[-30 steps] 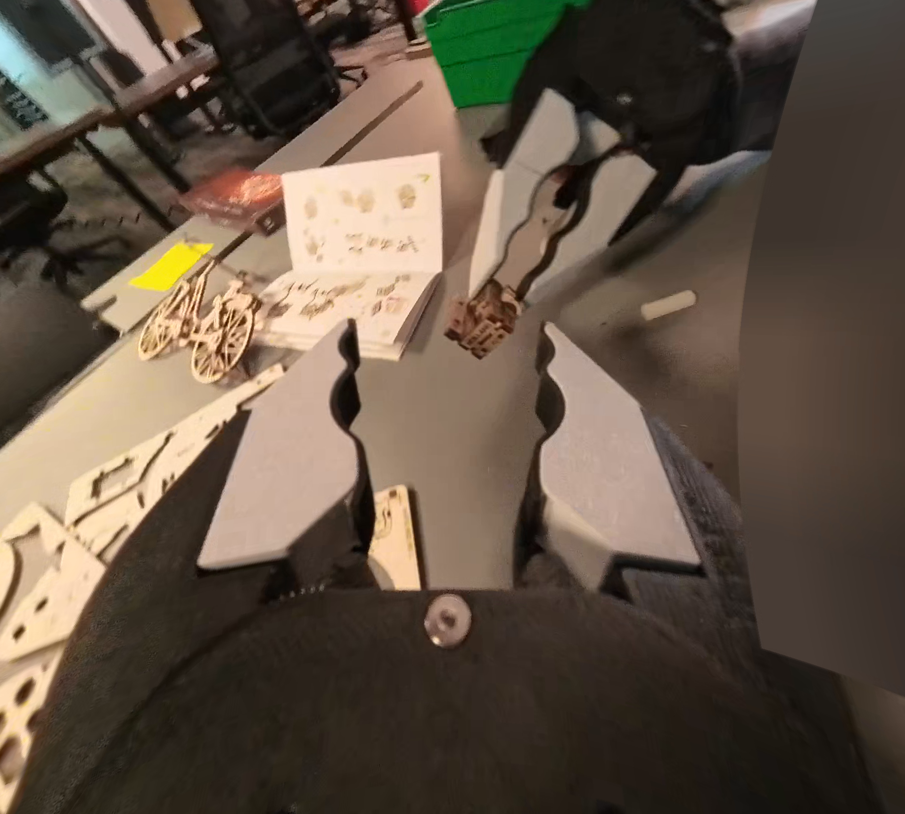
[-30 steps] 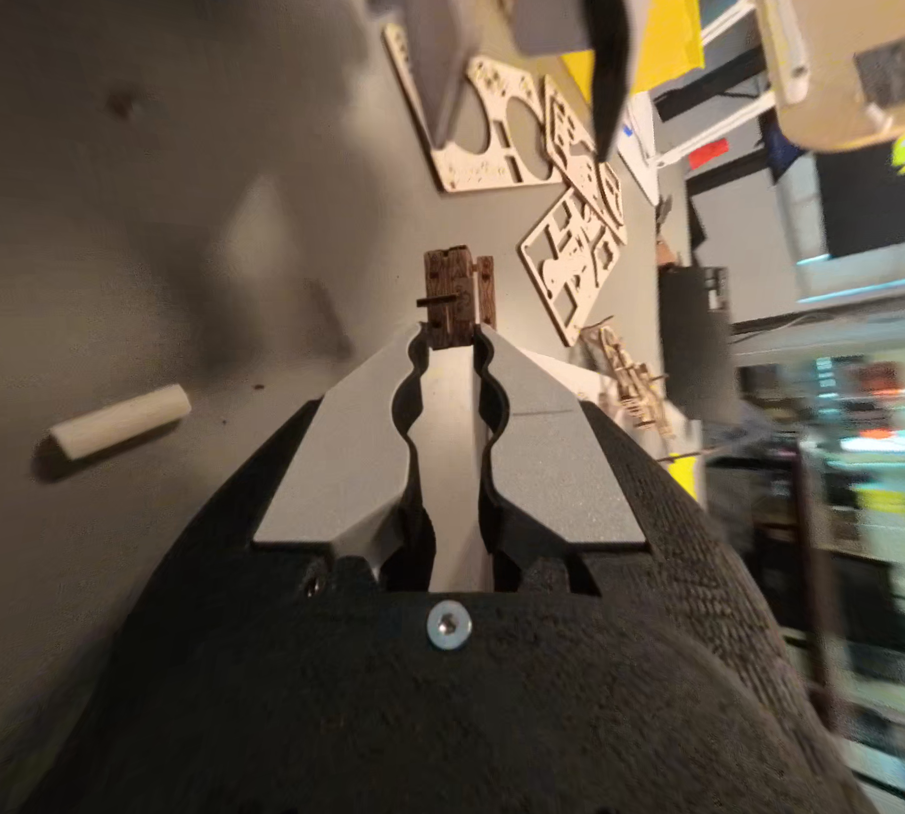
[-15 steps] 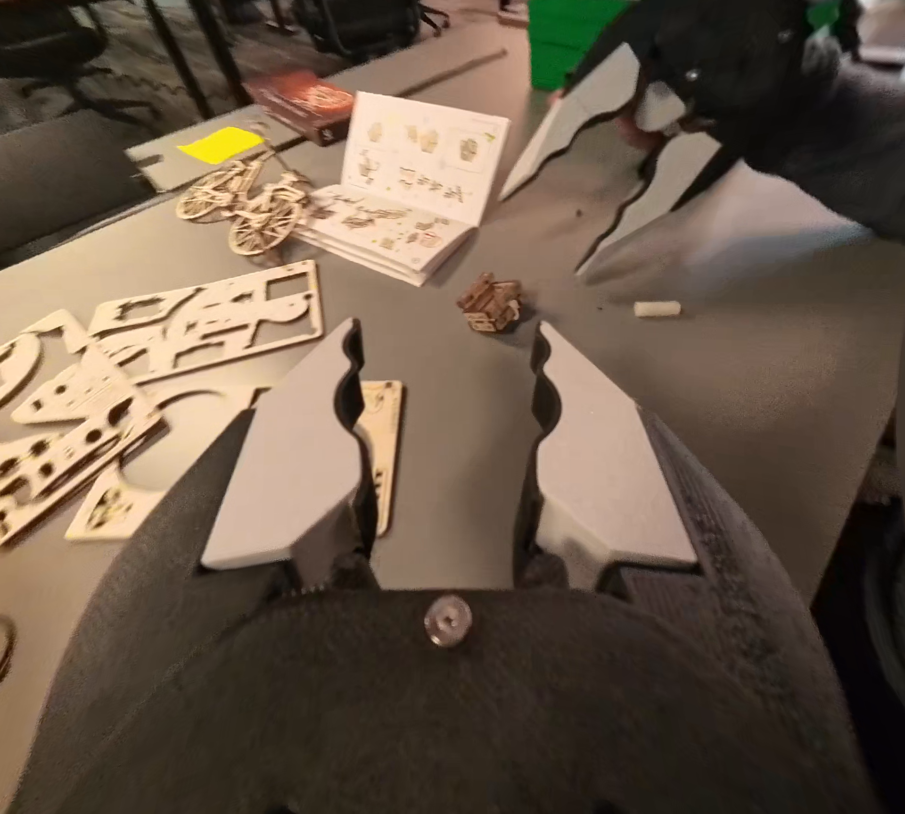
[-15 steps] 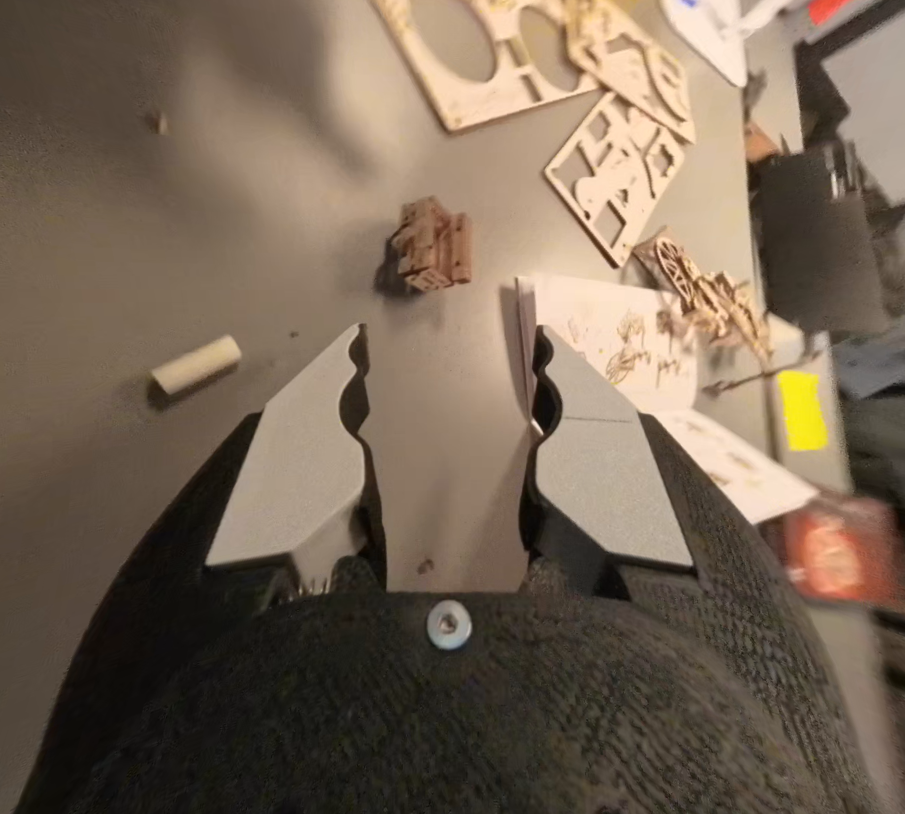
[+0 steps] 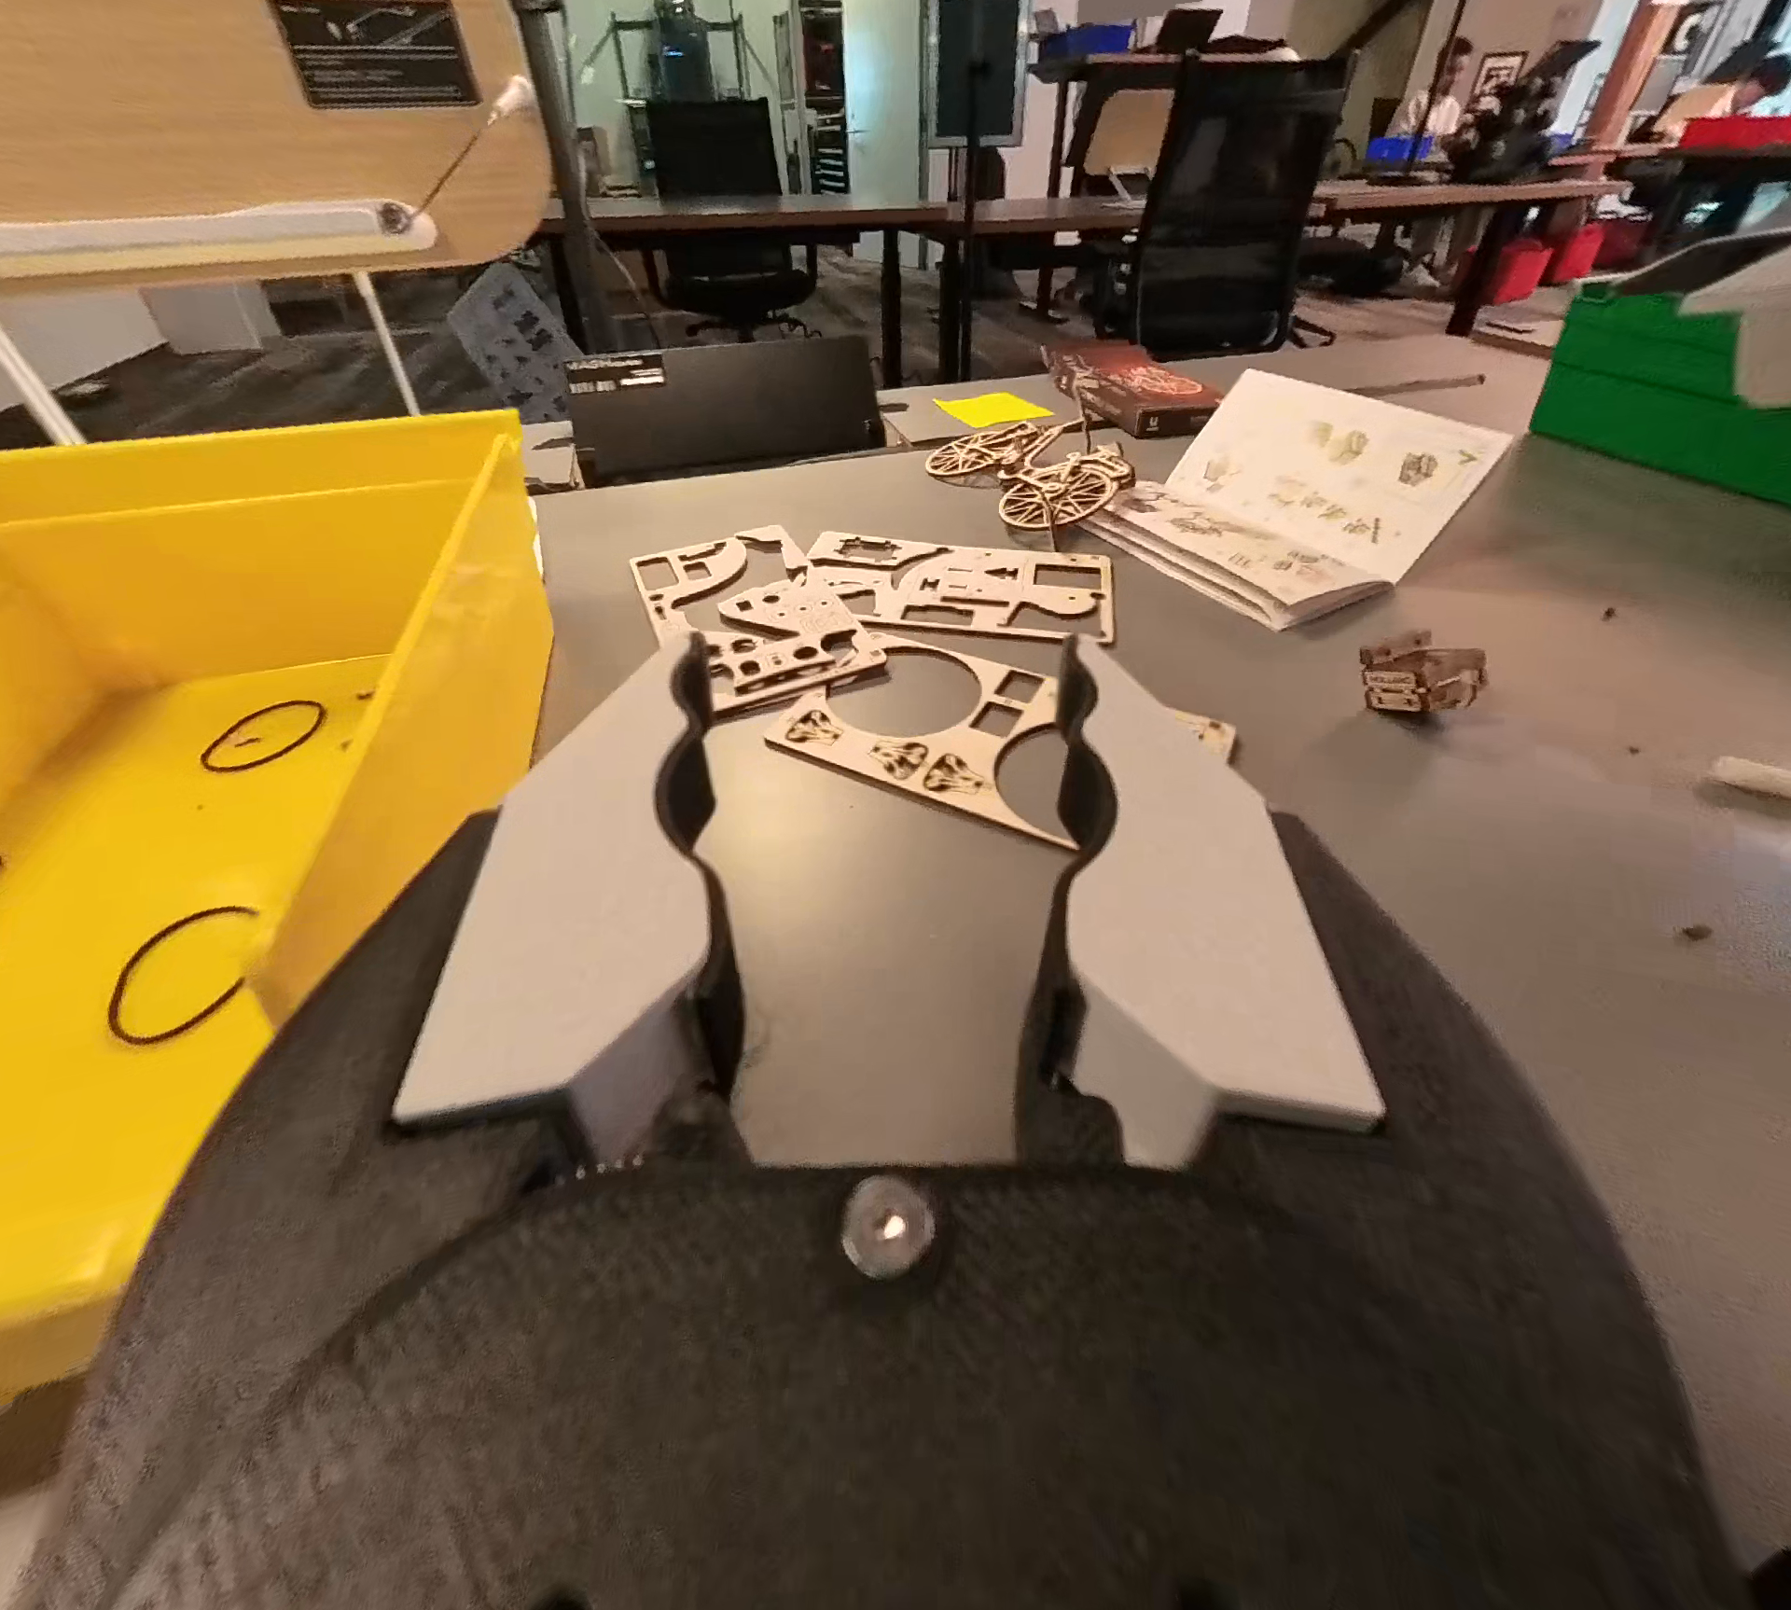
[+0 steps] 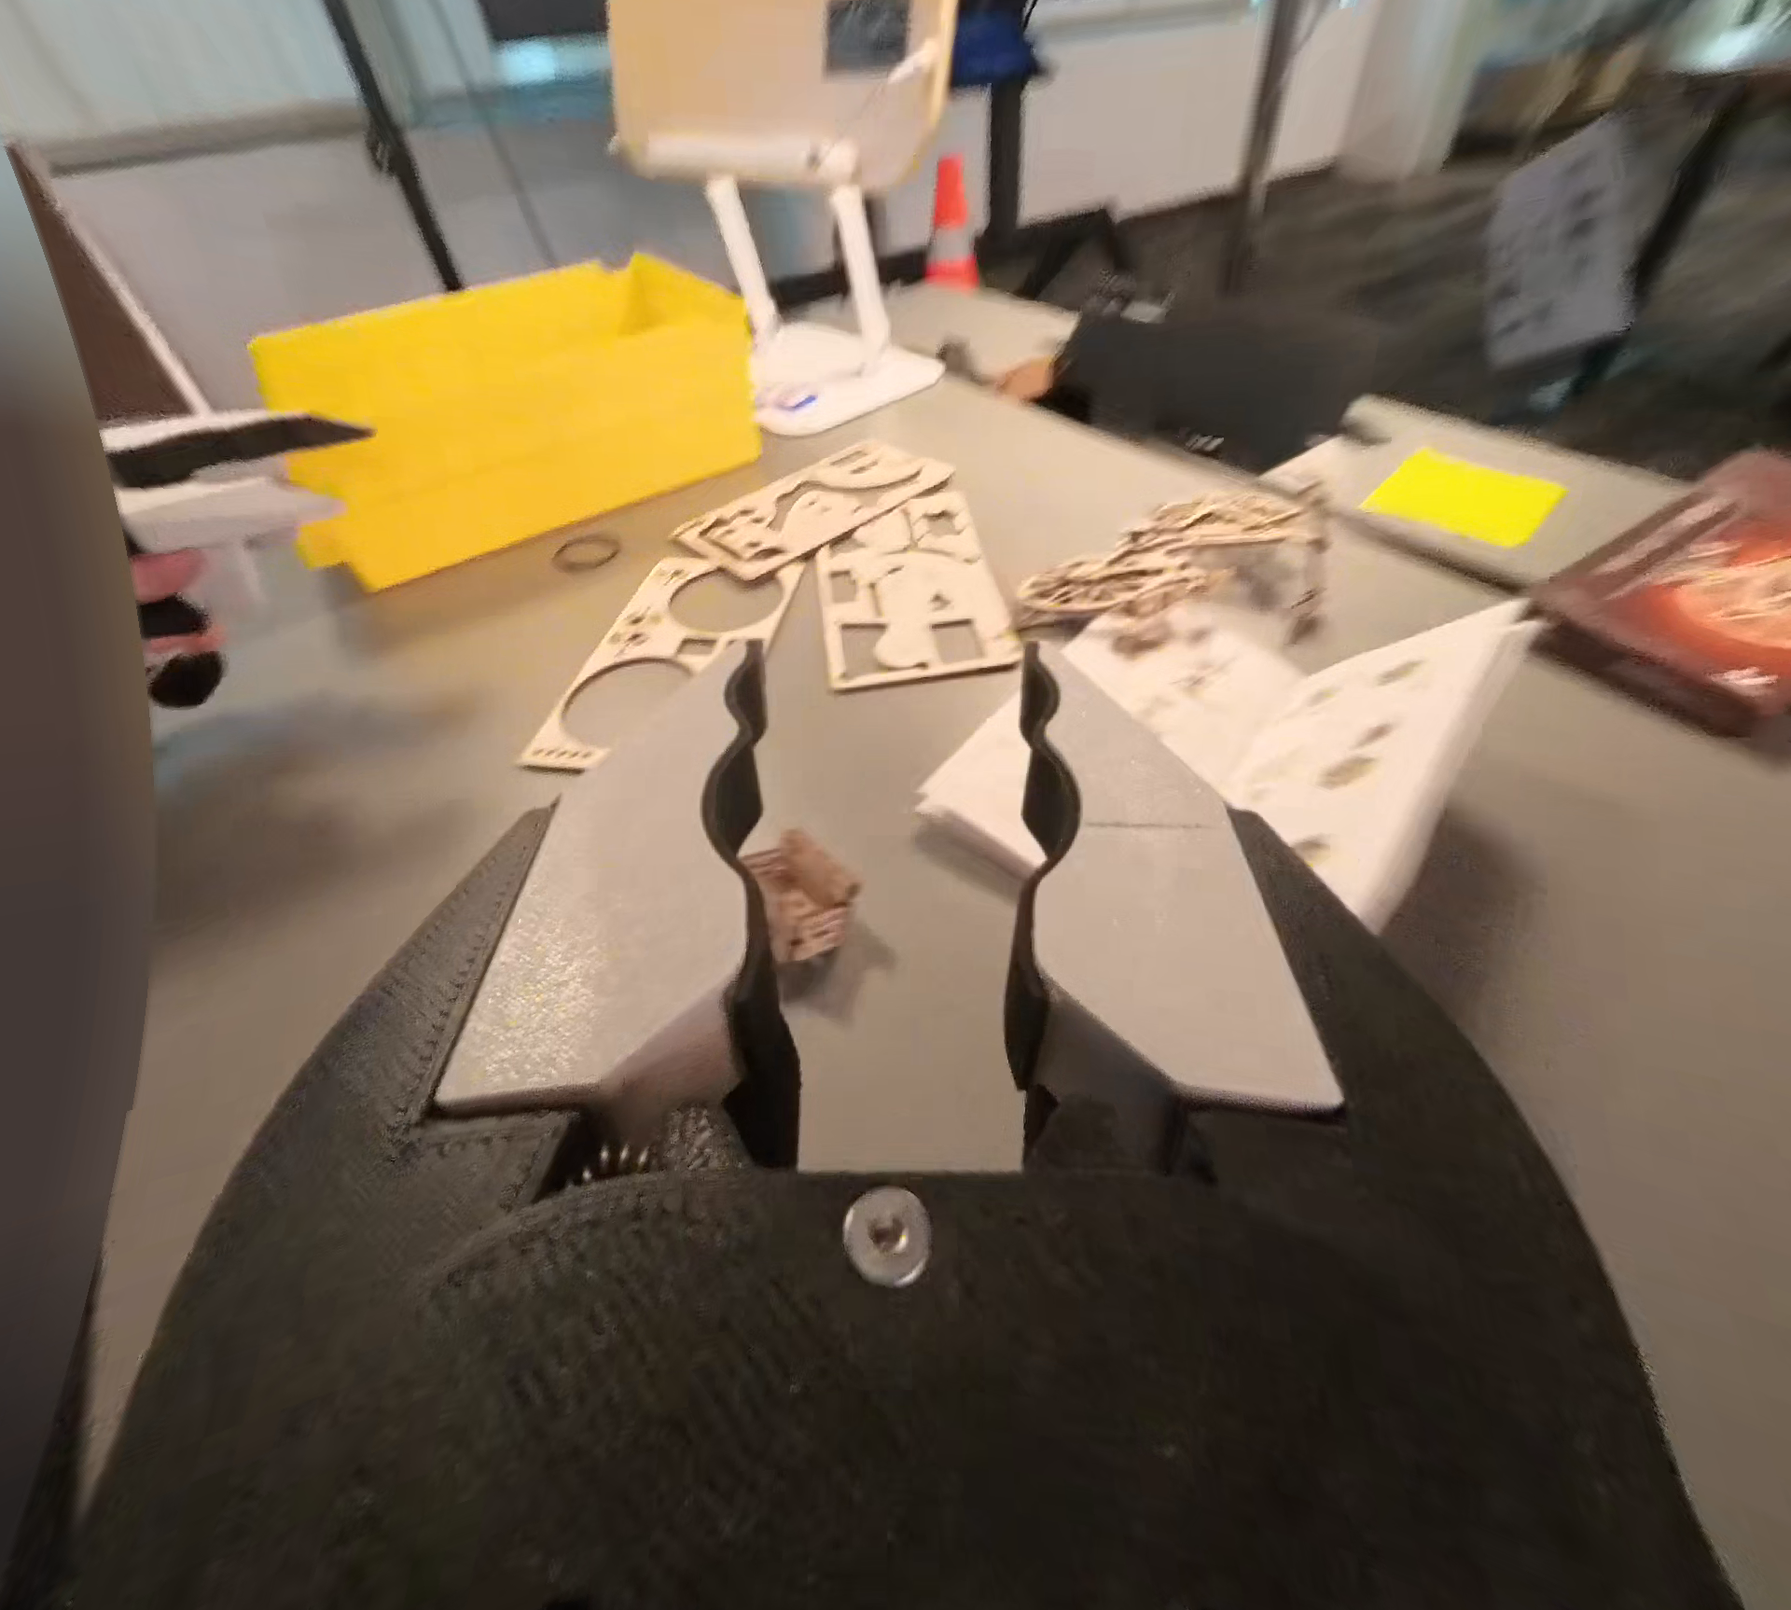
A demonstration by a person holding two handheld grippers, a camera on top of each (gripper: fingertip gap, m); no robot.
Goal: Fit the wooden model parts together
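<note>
Both hand-held grippers, left (image 5: 877,672) and right (image 6: 887,672), released, empty; small assembled block (image 6: 802,893) on table (image 6: 388,749) between right fingers; punched sheets (image 5: 930,749) ahead; fitting likely finished.

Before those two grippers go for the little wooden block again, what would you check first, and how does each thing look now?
1. Left gripper open, holding nothing: ok.
2. Right gripper open, holding nothing: ok.
3. Block resting free on the table: ok.
4. Block lined up with the right gripper: not ok, it lies close to one finger.
5. Block's parts fully seated: cannot tell.
6. Sheets near the left gripper for the next part: ok.
</note>
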